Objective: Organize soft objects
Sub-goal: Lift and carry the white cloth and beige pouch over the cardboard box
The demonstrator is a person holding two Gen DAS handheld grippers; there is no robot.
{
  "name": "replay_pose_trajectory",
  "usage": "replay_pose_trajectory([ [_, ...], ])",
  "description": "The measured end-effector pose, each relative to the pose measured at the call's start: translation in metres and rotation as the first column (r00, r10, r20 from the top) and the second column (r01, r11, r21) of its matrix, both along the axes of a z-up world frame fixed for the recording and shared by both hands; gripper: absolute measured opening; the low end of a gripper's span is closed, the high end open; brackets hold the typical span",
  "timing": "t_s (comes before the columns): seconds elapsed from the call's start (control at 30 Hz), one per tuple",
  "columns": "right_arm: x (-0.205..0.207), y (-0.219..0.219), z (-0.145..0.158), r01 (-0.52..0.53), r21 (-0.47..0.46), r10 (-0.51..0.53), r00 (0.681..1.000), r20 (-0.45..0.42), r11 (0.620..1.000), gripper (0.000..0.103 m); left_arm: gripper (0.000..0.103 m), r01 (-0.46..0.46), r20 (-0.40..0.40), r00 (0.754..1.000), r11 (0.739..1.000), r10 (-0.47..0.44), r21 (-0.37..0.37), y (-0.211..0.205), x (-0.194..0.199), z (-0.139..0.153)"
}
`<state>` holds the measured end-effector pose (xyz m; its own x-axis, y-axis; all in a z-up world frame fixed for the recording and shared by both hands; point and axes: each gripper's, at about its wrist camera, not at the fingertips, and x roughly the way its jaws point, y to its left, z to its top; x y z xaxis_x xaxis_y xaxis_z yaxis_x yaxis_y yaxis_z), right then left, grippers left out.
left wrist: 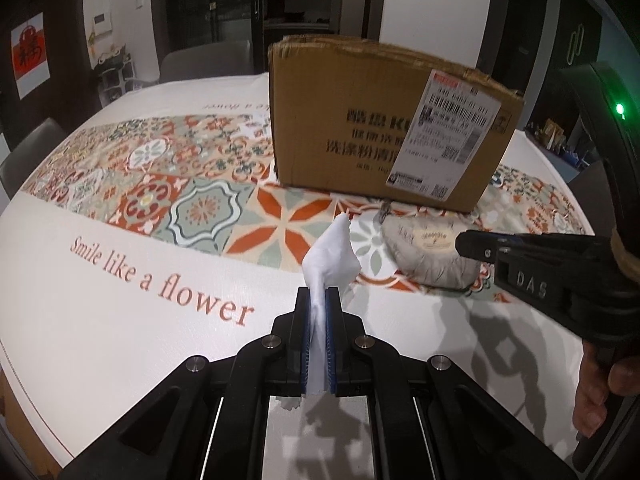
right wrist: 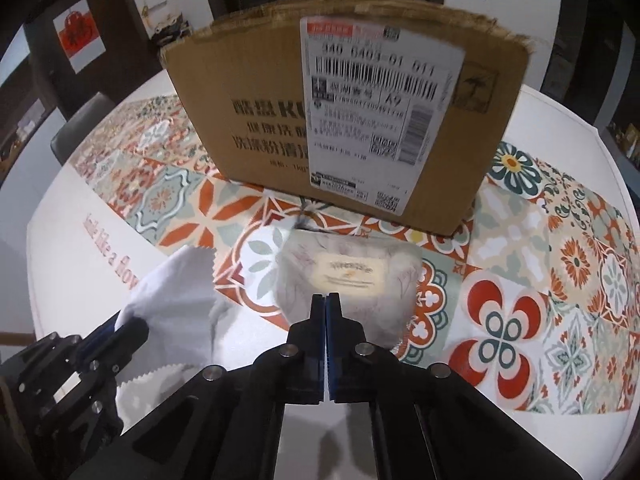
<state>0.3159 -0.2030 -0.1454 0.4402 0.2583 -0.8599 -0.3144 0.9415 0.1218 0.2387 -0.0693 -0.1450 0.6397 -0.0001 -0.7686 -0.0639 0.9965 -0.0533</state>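
Note:
My left gripper (left wrist: 319, 290) is shut on a white cloth (left wrist: 332, 256) that stands up crumpled between its blue pads, just above the table. In the right wrist view the same cloth (right wrist: 180, 292) hangs from the left gripper (right wrist: 120, 328) at lower left. A grey fabric pouch (left wrist: 420, 252) with a cream label lies in front of the cardboard box (left wrist: 380, 120). My right gripper (right wrist: 326, 298) is shut, its tips pinching the top of the pouch (right wrist: 380, 304) just below the label. From the left wrist view the right gripper (left wrist: 460, 244) reaches in from the right.
The box (right wrist: 260, 120) stands upright at the table's middle, open at the top, with a shipping label on its front. A patterned tablecloth (left wrist: 120, 280) with printed lettering covers the round table. Chairs stand at the far left, and a hand (left wrist: 596, 392) holds the right gripper's handle.

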Motion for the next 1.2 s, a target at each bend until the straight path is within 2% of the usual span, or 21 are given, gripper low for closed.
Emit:
replay_pose_trajectory([
  [0.1,-0.003,-0.001,0.005,0.003,-0.014,-0.003,1.000,0.020,1.000,0.002,0.008,0.004,0.008,1.000,1.000,-0.004,-0.002,0.000,0.001,0.004],
  [0.2,0.000,-0.004,0.003,0.004,0.042,-0.003,1.000,-0.020,0.999,0.003,0.009,0.007,0.016,1.000,1.000,-0.007,0.001,-0.001,-0.001,0.006],
  [0.27,0.000,-0.003,0.001,-0.001,0.040,0.002,0.999,-0.038,0.999,0.007,0.009,0.005,0.019,1.000,1.000,-0.006,0.011,0.000,-0.002,0.006],
  [0.3,0.000,-0.001,0.000,-0.011,0.031,0.012,0.999,-0.039,0.999,0.010,0.008,0.002,0.016,1.000,1.000,-0.002,0.009,0.002,-0.002,0.006],
  [0.37,0.000,0.007,-0.003,-0.042,0.021,0.043,0.998,-0.047,0.999,0.033,0.009,-0.010,0.012,1.000,1.000,0.009,0.006,0.006,-0.002,0.005],
  [0.4,-0.001,0.011,-0.003,-0.053,0.017,0.054,0.998,-0.044,0.998,0.035,0.009,-0.014,0.010,1.000,1.000,0.014,0.006,0.008,-0.001,0.004],
  [0.7,0.008,0.038,-0.024,-0.154,-0.081,0.149,0.987,-0.062,0.985,0.035,0.009,-0.033,-0.013,0.999,0.999,0.033,0.004,0.015,-0.001,-0.004],
  [0.73,0.009,0.040,-0.028,-0.153,-0.089,0.147,0.987,-0.070,0.984,0.033,0.009,-0.031,-0.014,0.999,1.000,0.031,0.005,0.015,-0.001,-0.004],
  [0.83,0.009,0.039,-0.034,-0.141,-0.111,0.133,0.988,-0.072,0.984,0.016,0.009,-0.025,-0.014,1.000,1.000,0.025,0.006,0.014,-0.001,-0.004],
  [0.9,0.009,0.036,-0.034,-0.126,-0.102,0.119,0.991,-0.068,0.987,0.011,0.009,-0.022,-0.011,1.000,1.000,0.022,0.005,0.014,-0.001,-0.003],
  [1.2,0.000,0.020,-0.012,-0.047,-0.050,0.046,0.999,-0.024,0.998,0.010,0.008,0.012,0.021,1.000,1.000,-0.012,-0.001,0.010,-0.001,0.010],
])
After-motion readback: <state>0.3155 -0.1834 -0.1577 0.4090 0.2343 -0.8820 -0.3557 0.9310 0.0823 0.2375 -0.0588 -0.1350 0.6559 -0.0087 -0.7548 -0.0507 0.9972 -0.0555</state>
